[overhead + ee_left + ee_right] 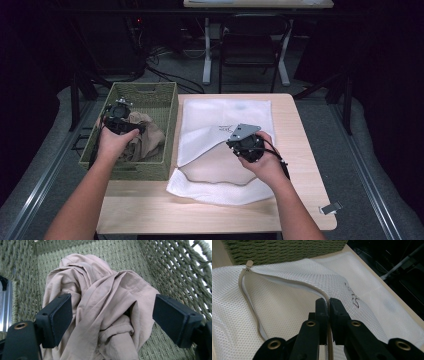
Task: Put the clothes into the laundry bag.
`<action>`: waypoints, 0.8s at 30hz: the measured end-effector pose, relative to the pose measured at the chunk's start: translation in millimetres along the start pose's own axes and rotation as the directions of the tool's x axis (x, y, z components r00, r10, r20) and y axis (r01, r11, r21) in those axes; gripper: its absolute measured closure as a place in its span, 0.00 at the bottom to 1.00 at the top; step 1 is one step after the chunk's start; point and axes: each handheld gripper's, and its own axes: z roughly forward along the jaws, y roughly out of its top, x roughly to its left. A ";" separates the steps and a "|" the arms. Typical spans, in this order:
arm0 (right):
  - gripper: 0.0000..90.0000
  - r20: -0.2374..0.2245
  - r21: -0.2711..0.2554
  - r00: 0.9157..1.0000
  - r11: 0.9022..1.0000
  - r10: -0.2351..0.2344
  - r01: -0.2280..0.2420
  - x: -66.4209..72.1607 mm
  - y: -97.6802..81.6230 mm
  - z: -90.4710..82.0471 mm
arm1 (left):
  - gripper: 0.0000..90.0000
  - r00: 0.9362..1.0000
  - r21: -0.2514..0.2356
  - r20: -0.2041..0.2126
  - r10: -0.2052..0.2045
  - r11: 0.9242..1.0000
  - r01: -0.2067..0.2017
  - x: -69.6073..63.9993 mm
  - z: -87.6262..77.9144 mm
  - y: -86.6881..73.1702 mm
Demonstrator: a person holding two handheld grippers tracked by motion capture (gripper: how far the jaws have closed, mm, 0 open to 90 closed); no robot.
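Observation:
A crumpled beige garment (105,302) lies in a green woven basket (171,125) at the table's left. My left gripper (112,315) hangs just above the cloth, open, one pad on either side of a fold and neither pressing on it. In the high view this left gripper (119,119) is inside the basket, beside the garment (149,139). A white mesh laundry bag (225,117) lies flat on the table, its zipper (249,297) undone. My right gripper (329,302) is shut on the bag's zippered edge and lifts it, so the mouth gapes. From above, the right gripper (240,141) sits mid-bag.
The basket's near wall (287,250) stands right against the bag's left edge. A small metal clip (331,207) lies at the table's front right corner. A black chair (250,45) and table legs stand beyond the far edge.

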 end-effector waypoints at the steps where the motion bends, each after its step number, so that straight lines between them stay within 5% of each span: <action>1: 0.95 0.002 0.000 1.000 1.000 0.001 -0.001 0.3 0.0 0.0 | 0.19 1.000 0.003 -0.002 -0.004 1.000 0.004 -0.1 2.1 0.2; 24: 0.95 0.000 -0.002 1.000 1.000 0.001 -0.001 0.3 -0.1 0.0 | 0.18 0.998 0.070 -0.057 -0.025 0.997 0.029 5.7 24.8 -3.1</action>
